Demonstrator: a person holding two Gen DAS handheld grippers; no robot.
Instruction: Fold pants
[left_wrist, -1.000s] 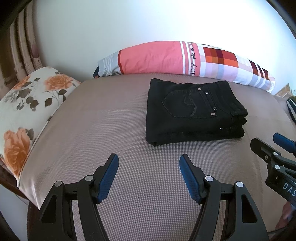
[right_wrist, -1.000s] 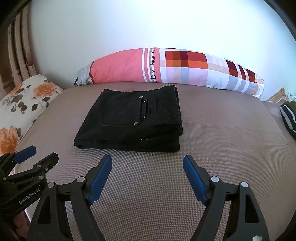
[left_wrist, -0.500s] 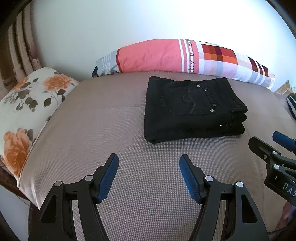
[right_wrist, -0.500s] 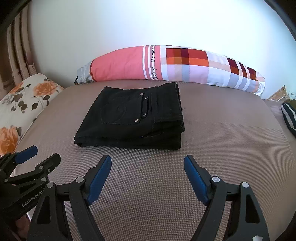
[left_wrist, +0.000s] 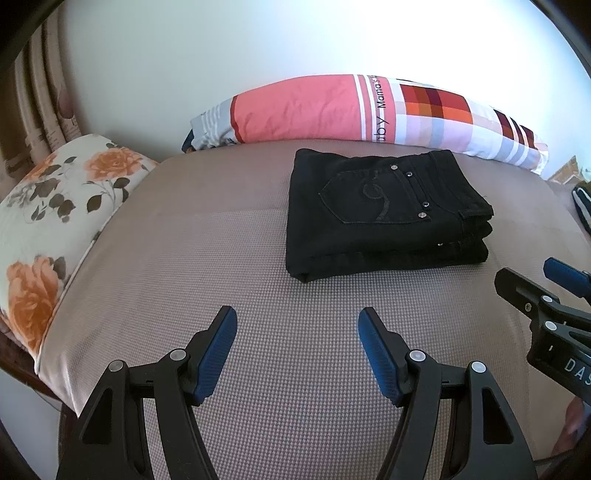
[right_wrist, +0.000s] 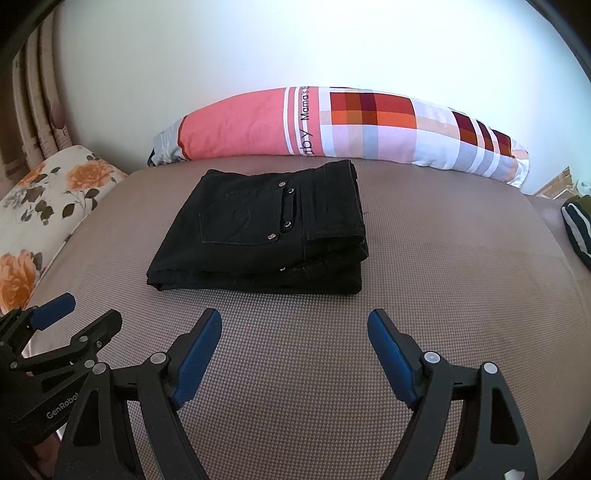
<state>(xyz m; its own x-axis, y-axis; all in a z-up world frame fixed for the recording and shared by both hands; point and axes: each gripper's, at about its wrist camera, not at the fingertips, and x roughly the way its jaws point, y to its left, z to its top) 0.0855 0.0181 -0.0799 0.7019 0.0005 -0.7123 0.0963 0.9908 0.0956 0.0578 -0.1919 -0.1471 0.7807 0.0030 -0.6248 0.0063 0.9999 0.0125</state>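
Looking down both wrist cameras, I judge the folding itself finished: the black denim pants lie as a compact, layered rectangle on the taupe woven mattress, just in front of the long pink-and-plaid bolster pillow. My left claw hangs spread and empty on the near side of the pants, well short of them. My right claw is likewise spread, holding nothing, also short of the pants' near edge. The next move, I reckon, calls only for backing both claws off, or a light squaring of the pants' stacked right edges.
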